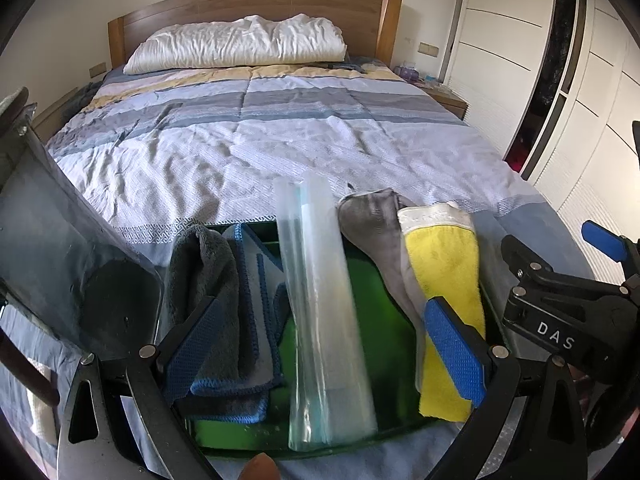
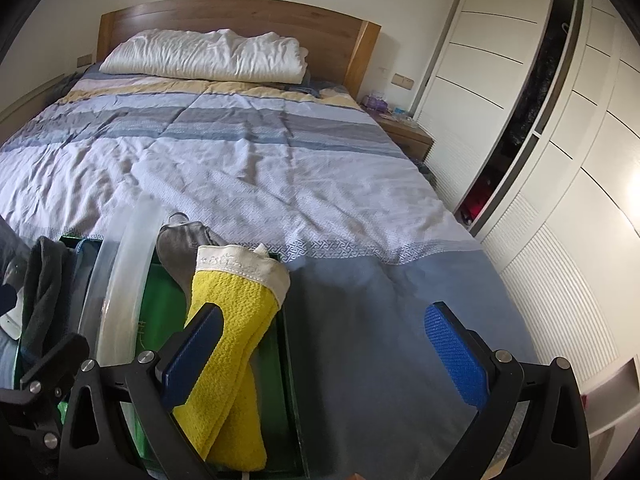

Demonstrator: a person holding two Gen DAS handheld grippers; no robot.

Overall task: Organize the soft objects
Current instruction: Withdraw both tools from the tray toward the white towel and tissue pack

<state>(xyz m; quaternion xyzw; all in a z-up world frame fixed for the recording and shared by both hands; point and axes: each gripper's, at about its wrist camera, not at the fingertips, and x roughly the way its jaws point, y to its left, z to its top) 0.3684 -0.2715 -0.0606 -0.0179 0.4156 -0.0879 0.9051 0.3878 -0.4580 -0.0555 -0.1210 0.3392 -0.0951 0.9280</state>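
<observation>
both tongs wide and empty over the green tray [image 1: 384, 292]

left gripper [image 1: 324, 344] straddles the clear tube [image 1: 320, 300], right gripper [image 2: 324, 352] sits beside the yellow cloth [image 2: 228, 344]; i'd grab cloth mid-fold so it doesn't flop

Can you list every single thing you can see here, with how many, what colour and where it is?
Green plastic tray: one, green, on the near end of the bed.
Clear plastic zip bag: one, see-through, lying lengthwise in the tray's middle.
Yellow terry cloth with white trim: one, yellow, tray's right side.
Grey soft cloth: one, grey, between the bag and the yellow cloth.
Dark grey fluffy towel: one, tray's left side.
Blue-edged grey cloths: count unclear, folded beside the towel.
Striped bedspread: one, blue, white, yellow.
White pillow: one, by the headboard.
Wooden headboard: one, brown.
White wardrobe: one, right wall.
Left tongs: black, blue pads, open over the tray.
Right tongs: same colours, open.
</observation>
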